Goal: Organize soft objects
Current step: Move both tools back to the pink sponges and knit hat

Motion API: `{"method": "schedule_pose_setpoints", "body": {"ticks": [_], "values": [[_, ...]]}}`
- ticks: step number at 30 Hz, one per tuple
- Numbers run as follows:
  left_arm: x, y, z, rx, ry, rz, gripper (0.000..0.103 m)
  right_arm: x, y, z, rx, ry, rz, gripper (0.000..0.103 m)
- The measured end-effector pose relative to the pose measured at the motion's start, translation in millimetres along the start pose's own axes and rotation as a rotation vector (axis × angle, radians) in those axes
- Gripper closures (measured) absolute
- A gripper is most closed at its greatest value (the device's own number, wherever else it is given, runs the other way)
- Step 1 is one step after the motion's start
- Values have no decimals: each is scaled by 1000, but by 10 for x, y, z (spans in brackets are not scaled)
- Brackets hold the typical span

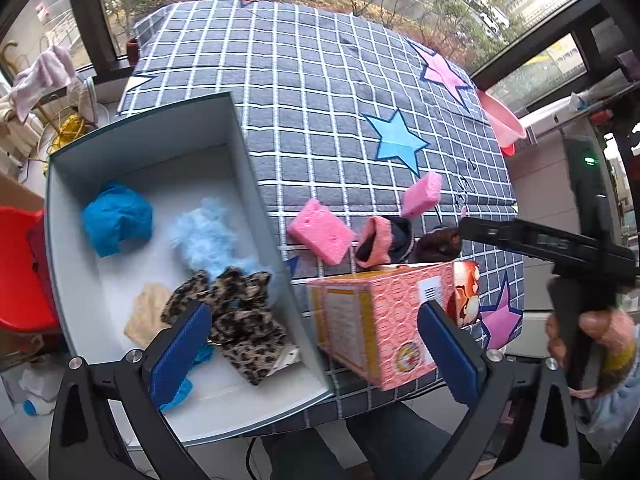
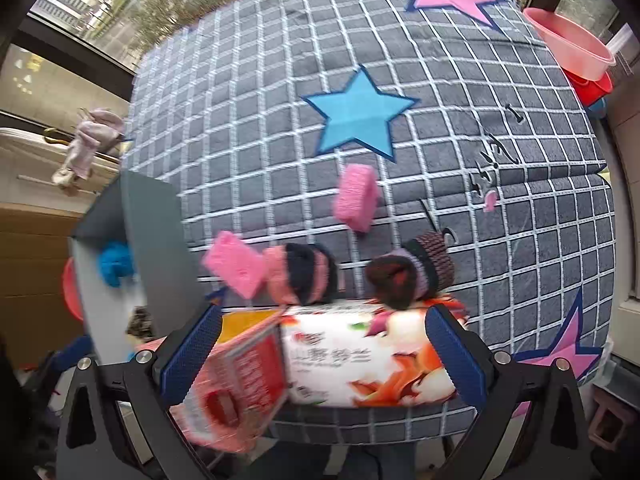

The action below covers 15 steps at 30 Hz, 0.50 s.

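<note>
An open grey box (image 1: 240,152) on the left of the table holds a blue cloth (image 1: 116,224), light-blue fluff (image 1: 208,236), a leopard-print fabric (image 1: 240,320) and a beige piece (image 1: 144,316). On the checked cloth lie two pink sponges (image 1: 320,236) (image 1: 422,194), a pink-and-navy sock roll (image 1: 380,244) and a brown sock roll (image 1: 438,246). My left gripper (image 1: 316,356) is open, spanning the box's right wall and a pink carton (image 1: 384,320). My right gripper (image 2: 324,356) is open over the carton (image 2: 360,364), with the sock rolls (image 2: 304,276) (image 2: 416,272) just beyond.
The table wears a grey checked cloth (image 1: 320,100) with stars. Pink and red basins (image 2: 572,48) stand off the far right corner. A red chair (image 1: 20,272) is at left. Windows run behind the table. My right gripper's body shows in the left wrist view (image 1: 560,248).
</note>
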State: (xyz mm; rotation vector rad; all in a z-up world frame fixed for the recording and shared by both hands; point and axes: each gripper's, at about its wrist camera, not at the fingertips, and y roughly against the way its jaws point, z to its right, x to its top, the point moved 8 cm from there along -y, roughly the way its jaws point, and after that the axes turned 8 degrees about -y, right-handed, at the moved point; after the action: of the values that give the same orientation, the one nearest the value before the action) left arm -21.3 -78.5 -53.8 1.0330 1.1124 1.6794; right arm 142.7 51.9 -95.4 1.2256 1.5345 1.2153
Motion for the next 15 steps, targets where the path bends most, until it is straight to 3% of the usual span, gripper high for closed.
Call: {"method": "schedule_pose_setpoints", "body": {"ticks": [15], "values": [[300,-258,524,9,1,-69,0,607,-740,487,-139,59,-86,1]]}}
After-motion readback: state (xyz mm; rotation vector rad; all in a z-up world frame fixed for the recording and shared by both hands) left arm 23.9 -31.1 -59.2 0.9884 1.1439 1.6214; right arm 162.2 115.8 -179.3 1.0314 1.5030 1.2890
